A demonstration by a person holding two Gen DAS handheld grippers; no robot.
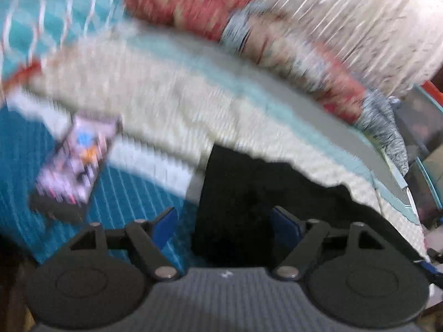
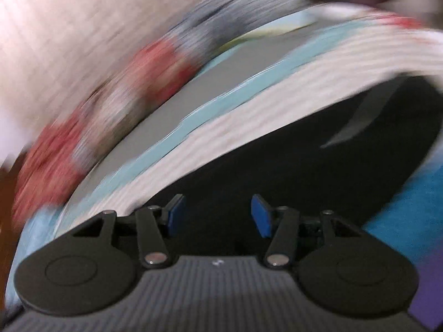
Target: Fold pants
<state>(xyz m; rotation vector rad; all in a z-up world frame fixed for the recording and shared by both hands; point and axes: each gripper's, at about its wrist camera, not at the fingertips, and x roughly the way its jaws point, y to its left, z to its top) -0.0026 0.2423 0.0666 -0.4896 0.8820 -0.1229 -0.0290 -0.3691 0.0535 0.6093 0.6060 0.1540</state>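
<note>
Both grippers, left and right, jaws apart, empty, over the black pants on the bed (frames blurred). Judged between folds; next needs a fresh hold on a pants edge.

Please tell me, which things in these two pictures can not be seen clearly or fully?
- Black pants: in both wrist views the gripper body covers the near part, so the fold state is unclear.
- Purple patterned item, left wrist view: motion blur hides what it is.
- Red patterned cloth, right wrist view: smeared by blur, pattern unreadable.
- Left gripper and right gripper: open; contact with the pants cannot be judged.
</note>
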